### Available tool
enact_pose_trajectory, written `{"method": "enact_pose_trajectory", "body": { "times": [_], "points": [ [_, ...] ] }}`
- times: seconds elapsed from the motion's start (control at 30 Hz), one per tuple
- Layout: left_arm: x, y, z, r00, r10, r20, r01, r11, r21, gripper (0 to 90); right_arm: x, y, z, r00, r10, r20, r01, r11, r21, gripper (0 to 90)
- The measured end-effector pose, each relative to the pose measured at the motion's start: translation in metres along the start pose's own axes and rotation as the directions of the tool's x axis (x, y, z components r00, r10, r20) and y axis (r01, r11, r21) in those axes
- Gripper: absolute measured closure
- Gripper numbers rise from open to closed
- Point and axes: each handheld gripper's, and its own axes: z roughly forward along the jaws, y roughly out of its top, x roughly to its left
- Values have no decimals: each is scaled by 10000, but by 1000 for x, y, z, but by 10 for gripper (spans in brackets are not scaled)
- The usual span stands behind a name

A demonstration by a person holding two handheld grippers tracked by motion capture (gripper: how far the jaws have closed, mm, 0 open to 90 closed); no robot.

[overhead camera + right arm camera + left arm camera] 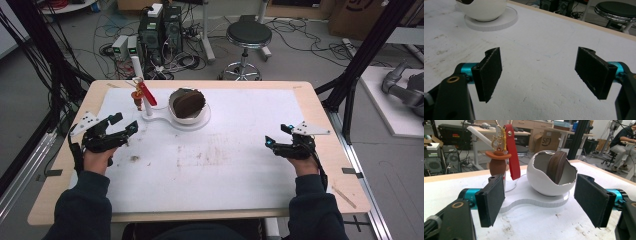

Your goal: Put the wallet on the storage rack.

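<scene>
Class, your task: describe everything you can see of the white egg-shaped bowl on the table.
The white egg-shaped bowl looks like glossy ceramic, shaped like a cracked eggshell with a jagged, silver-edged rim. It stands upright on the round end of a flat white base, toward the far side of the table, its opening tilted toward the camera. Inside, a round brown zip pouch stands on edge, leaning on the inner wall. To its left a post holds a red strap. No tool touches the bowl.

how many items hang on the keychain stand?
2: a red strap and a brown figurine, both hanging beside the white bowl. More may be hidden behind them.
</scene>
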Motion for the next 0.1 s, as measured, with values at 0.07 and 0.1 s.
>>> {"method": "enact_pose_trajectory", "body": {
  "times": [0.07,0.1],
  "points": [
    [0,0,0,10000,-7,3,7,10000,13,244,-1,0,0,10000,-26,-2,26,10000,-11,221],
    [0,0,0,10000,-4,1,4,10000,13,244,-1,0,0,10000,-33,23,34,10000,-26,221]
  ]
}}
